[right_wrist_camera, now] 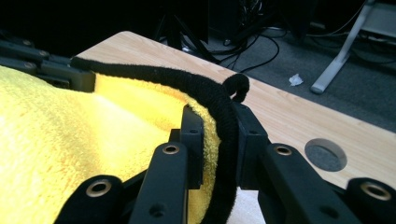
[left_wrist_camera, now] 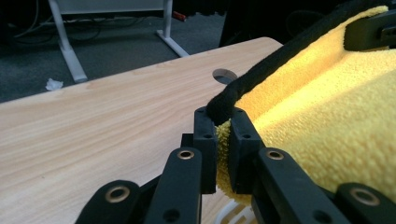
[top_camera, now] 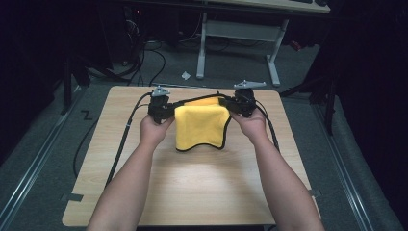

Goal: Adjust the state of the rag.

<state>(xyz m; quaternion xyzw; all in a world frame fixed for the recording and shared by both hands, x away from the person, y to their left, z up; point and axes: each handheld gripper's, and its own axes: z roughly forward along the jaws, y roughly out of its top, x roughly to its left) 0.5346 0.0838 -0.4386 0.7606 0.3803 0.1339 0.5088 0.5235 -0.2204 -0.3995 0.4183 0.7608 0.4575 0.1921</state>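
A yellow towel (top_camera: pixel 199 126) with a black hem hangs folded between my two grippers above the far half of the wooden table (top_camera: pixel 192 187). My left gripper (top_camera: pixel 166 109) is shut on the towel's left top corner; in the left gripper view its jaws pinch the yellow towel (left_wrist_camera: pixel 327 116) just under the black hem. My right gripper (top_camera: pixel 236 107) is shut on the right top corner, and the right gripper view has the towel (right_wrist_camera: pixel 70 140) with its black hem running between the jaws. The towel's lower edge drapes toward the tabletop.
A round cable hole (right_wrist_camera: pixel 325 154) sits in the table near its far right corner. Beyond the table stand a white desk frame (top_camera: pixel 240 38) and loose cables on grey carpet. A scrap of white paper (top_camera: pixel 185 75) lies on the floor.
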